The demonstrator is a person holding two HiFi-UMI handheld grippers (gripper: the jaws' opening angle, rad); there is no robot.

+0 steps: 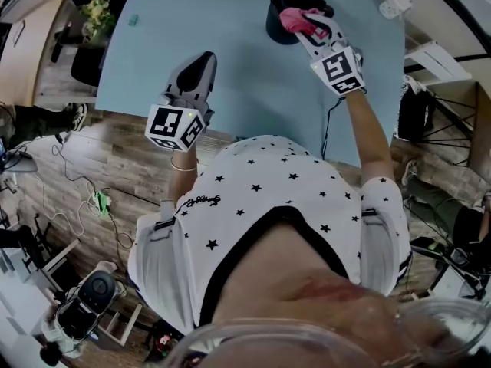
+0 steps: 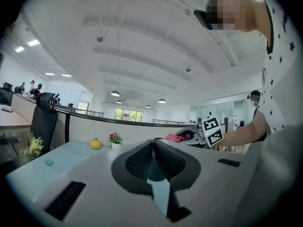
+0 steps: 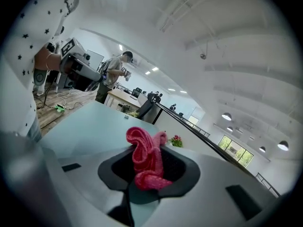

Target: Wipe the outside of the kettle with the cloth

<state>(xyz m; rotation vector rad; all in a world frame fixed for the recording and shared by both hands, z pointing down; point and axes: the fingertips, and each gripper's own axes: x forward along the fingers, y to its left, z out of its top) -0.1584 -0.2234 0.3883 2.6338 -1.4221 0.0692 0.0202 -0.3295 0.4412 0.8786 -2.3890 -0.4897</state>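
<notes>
Wiping seems barely under way: right tongs (image 1: 308, 24) clamp the pink cloth (image 1: 294, 18) at the black kettle (image 1: 278, 23) near the table's (image 1: 245, 83) far edge, left tongs (image 1: 201, 64) closed, empty.

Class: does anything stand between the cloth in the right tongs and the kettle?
Nothing visible does. In the head view the right tongs hold the pink cloth right at the black kettle, overlapping it.
</notes>
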